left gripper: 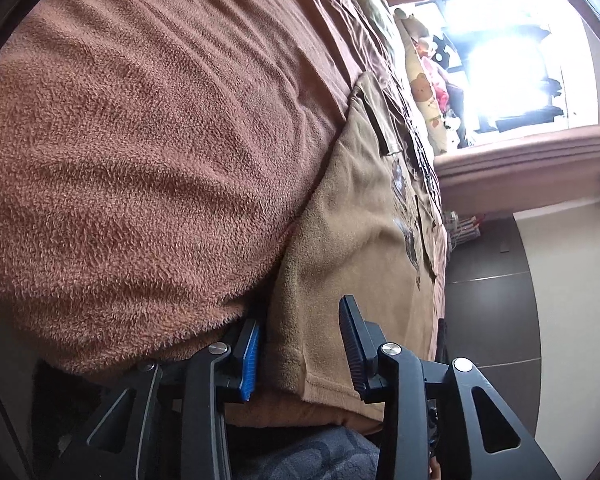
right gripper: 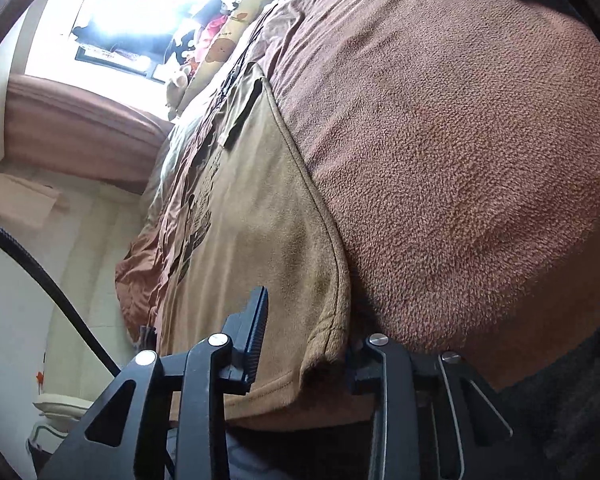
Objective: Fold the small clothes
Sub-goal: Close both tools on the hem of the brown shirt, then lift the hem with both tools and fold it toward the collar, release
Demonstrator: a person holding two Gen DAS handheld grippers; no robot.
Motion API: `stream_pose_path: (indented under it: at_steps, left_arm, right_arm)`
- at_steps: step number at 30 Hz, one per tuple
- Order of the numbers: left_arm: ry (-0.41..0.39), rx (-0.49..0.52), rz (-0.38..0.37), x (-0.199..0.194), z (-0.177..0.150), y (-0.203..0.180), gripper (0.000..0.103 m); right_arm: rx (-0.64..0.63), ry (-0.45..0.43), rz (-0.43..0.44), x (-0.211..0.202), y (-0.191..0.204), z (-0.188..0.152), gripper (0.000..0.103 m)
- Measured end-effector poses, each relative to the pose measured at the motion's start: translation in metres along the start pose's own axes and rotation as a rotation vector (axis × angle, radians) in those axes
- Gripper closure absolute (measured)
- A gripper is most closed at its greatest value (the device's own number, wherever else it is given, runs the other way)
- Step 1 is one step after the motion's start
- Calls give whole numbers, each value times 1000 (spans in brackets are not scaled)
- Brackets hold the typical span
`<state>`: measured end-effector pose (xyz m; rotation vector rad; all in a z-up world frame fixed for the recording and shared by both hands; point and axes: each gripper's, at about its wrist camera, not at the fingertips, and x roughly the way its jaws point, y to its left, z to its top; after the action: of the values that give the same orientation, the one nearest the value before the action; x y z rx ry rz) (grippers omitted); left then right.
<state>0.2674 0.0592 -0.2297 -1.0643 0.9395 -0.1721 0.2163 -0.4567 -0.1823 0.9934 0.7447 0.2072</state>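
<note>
A tan printed T-shirt (left gripper: 352, 216) lies flat on a bed covered by a brown fleece blanket (left gripper: 140, 140). In the left wrist view my left gripper (left gripper: 300, 336) is open, its fingers either side of the shirt's near hem, one finger (left gripper: 250, 354) tucked between shirt and blanket. In the right wrist view the same shirt (right gripper: 252, 216) lies on the blanket (right gripper: 460, 140). My right gripper (right gripper: 308, 336) is open around the shirt's near hem corner, with its right finger mostly hidden under the fabric.
Stuffed toys and pillows (left gripper: 424, 80) lie at the far end of the bed below a bright window (left gripper: 500, 40). Dark floor (left gripper: 488, 300) runs beside the bed in the left view. A black cable (right gripper: 48, 284) and pale tiled floor show in the right view.
</note>
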Motion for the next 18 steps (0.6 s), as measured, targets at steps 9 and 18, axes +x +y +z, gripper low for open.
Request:
stream_pose_path:
  at_steps: [9, 18]
  left_arm:
    - [-2, -27, 59, 7, 3, -4, 88]
    - [-19, -44, -63, -13, 4, -6, 99]
  right_arm:
    - [-3, -37, -39, -14, 22, -3, 102]
    - [-41, -76, 8, -38, 45, -21, 103]
